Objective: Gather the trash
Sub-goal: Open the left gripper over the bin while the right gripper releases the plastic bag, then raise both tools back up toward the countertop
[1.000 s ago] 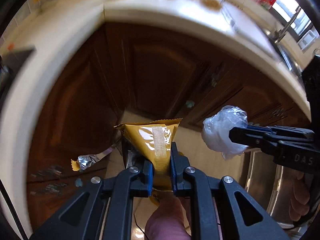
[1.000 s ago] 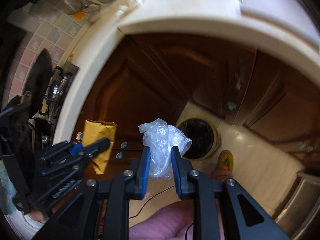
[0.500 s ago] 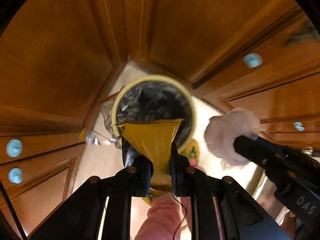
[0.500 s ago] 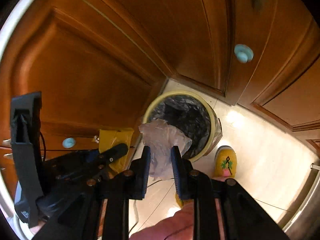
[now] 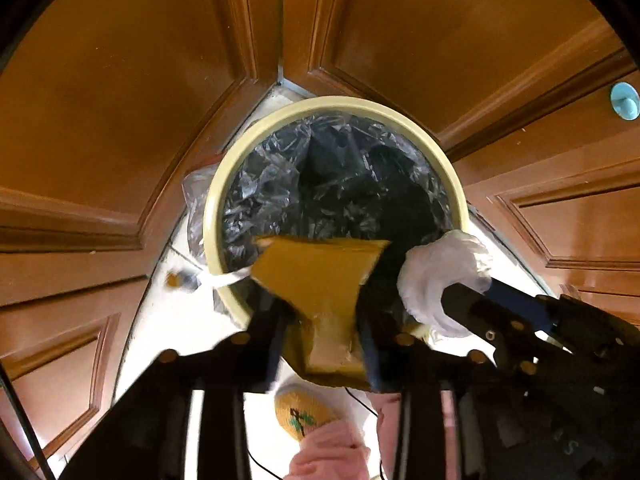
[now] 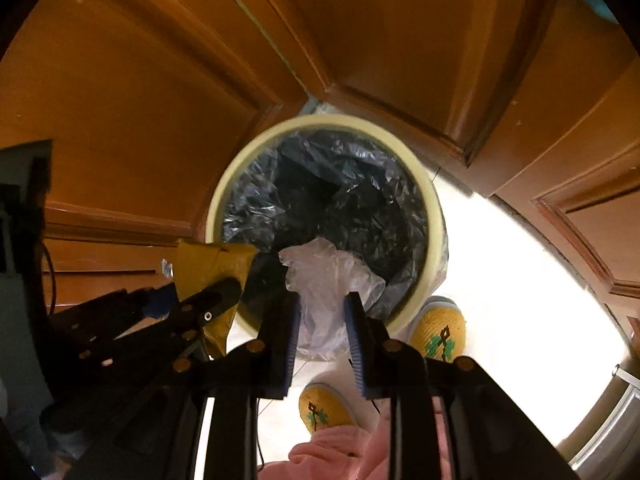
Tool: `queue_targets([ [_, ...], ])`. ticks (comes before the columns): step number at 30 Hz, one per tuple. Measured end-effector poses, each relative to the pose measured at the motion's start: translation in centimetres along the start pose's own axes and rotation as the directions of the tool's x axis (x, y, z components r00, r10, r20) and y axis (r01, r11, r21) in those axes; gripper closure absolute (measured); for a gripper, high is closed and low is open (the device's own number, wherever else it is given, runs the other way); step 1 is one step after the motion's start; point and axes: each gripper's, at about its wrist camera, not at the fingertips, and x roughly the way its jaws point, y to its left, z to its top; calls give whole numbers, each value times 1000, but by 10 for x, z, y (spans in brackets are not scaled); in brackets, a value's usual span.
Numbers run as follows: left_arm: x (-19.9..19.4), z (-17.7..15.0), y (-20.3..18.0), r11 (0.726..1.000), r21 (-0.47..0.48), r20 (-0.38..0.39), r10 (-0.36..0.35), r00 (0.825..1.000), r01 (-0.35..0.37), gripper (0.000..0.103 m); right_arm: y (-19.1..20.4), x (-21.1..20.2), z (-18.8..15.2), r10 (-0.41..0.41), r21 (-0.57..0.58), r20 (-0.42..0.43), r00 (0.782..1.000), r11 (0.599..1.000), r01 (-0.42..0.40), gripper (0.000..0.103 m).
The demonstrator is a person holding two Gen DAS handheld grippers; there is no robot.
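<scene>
Both grippers have been lowered over the bin (image 5: 452, 184). With its jaws just opened, the left gripper (image 5: 326, 344) barely clasps the wrapper (image 5: 316, 276); the right gripper (image 6: 322, 332), easing apart, loosely holds the bag (image 6: 328, 280). Released near the rim, either may fall onto the floor (image 6: 500, 280).

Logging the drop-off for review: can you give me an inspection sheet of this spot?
Surface: pale floor.
Job's things: yellow packet and white bag, both above the lined bin's near rim.
Clutter: a scrap on the floor left of the bin.
Tongs: left tongs have just been opening, packet between them; right tongs shut on the bag.
Cables: thin black wire near the slippers.
Surroundings: wooden cabinets.
</scene>
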Motion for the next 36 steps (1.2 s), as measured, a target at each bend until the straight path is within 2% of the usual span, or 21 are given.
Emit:
queue_targets([
  [2, 5, 1, 4, 1000, -4, 16, 13, 1000, -13, 56, -3, 5, 3, 2, -5, -1, 1000, 1000, -2, 77],
  [4, 5, 3, 10, 1000, -19, 24, 15, 1000, -14, 42, -8, 12, 8, 8, -9, -4, 1000, 1000, -8, 76],
  [7, 10, 5, 20, 999, -49, 28, 22, 999, -20, 27, -13, 17, 13, 21, -10, -12, 1000, 1000, -21, 69],
  [9, 13, 6, 26, 997, -70, 28, 18, 999, -16, 21, -16, 18, 15, 37, -6, -9, 999, 999, -37, 61],
  [10, 14, 6, 31, 996, -85, 23, 9, 1000, -7, 20, -17, 19, 16, 40, -8, -5, 999, 999, -40, 60],
  [15, 7, 4, 38, 993, -114, 34, 23, 999, -19, 20, -19, 19, 17, 36, -6, -1, 999, 999, -36, 59],
  [21, -21, 1, 37, 992, -126, 57, 28, 998, -21, 20, -15, 1, 11, 43, -4, 3, 999, 999, -43, 59],
  [29, -100, 1, 23, 990, -142, 124, 10, 992, 7, 20, -12, -67, 0, 64, 66, 56, 996, 996, -67, 60],
  [36, -173, -1, 0, 994, -106, 154, 4, 988, 13, 20, 4, -137, -7, 98, 63, 83, 992, 993, -103, 59],
])
